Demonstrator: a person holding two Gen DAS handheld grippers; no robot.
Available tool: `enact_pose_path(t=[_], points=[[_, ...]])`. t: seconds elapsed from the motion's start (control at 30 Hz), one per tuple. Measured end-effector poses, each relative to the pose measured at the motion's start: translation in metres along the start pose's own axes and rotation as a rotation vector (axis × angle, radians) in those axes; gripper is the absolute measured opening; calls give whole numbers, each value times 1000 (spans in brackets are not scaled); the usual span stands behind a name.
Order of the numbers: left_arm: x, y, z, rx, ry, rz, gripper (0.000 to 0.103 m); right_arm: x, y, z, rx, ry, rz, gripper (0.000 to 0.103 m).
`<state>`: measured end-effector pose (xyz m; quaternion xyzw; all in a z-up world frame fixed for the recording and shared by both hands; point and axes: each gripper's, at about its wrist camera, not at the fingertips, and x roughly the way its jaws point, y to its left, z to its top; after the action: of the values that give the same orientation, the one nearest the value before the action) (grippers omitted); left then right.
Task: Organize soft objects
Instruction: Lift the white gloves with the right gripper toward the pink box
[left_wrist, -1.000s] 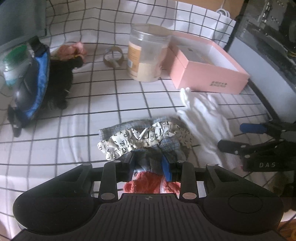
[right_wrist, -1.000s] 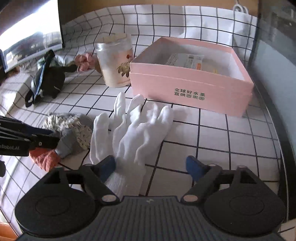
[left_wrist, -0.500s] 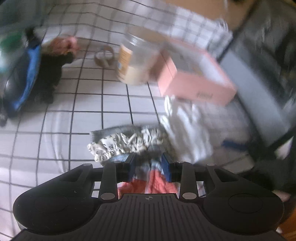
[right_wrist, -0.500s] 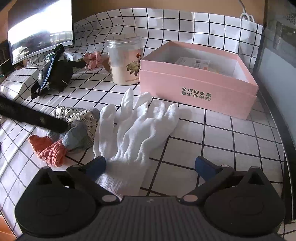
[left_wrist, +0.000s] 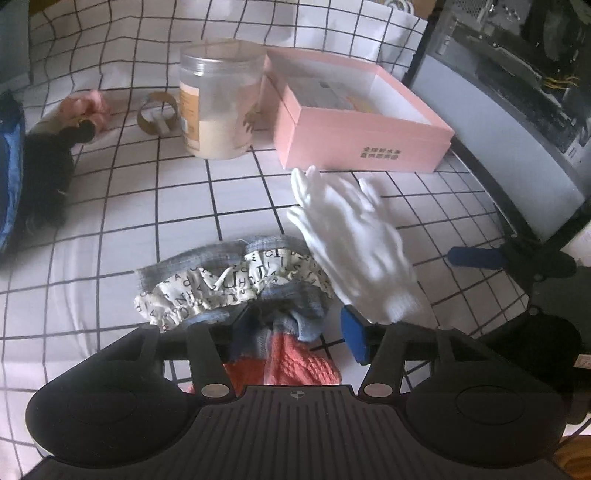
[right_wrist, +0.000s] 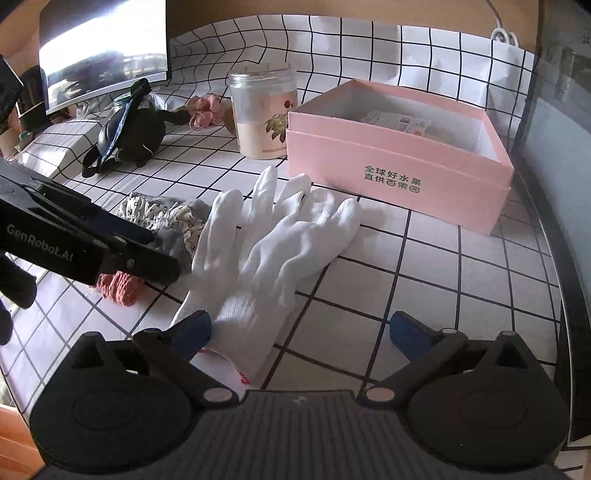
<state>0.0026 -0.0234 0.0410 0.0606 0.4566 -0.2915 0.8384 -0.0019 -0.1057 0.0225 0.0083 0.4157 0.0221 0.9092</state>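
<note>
Grasp step: left tool (left_wrist: 295, 332) wide around sock bundle (left_wrist: 236, 288); right tool (right_wrist: 299, 332) wide, straddling glove (right_wrist: 266, 243) cuff; both need closing

We see a table (right_wrist: 424, 266) under checked cloth | monitor (right_wrist: 103, 55) back left | computer case (left_wrist: 517, 92) right

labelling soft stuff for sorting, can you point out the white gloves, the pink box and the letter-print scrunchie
white gloves (right_wrist: 280, 240): right wrist view, on the palm of the upper glove.
pink box (right_wrist: 391, 177): right wrist view, on the front wall left of the printed characters.
letter-print scrunchie (left_wrist: 221, 286): left wrist view, on the cream ruffled band.
</note>
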Motion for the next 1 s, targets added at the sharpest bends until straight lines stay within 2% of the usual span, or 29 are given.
enact_pose_path(t=[0.03, 0.2, 0.27, 0.37, 0.5, 0.67, 0.87, 1.0], points=[[-1, -4, -2, 23, -12, 31, 50, 0, 0, 0, -1, -1, 0, 103], [-15, -30, -22, 223, -121, 267, 50, -1, 1, -2, -9, -13, 3, 103], [-18, -26, -26, 196, -118, 304, 52, -1, 1, -3, -12, -19, 4, 103], [-15, -8, -28, 91, -95, 346, 52, -2, 1, -4, -14, -26, 5, 103], [-16, 7, -25, 6, -108, 362, 53, -2, 1, -5, -11, -29, 4, 103], [-16, 23, -20, -102, -102, 302, 55, -2, 1, -3, -9, -16, 3, 103], [-16, 20, -25, -57, -119, 290, 53, -2, 2, -1, 5, 0, -5, 103], [-19, 18, -30, -31, -134, 264, 31, -3, 9, 0, 32, 26, -57, 103]])
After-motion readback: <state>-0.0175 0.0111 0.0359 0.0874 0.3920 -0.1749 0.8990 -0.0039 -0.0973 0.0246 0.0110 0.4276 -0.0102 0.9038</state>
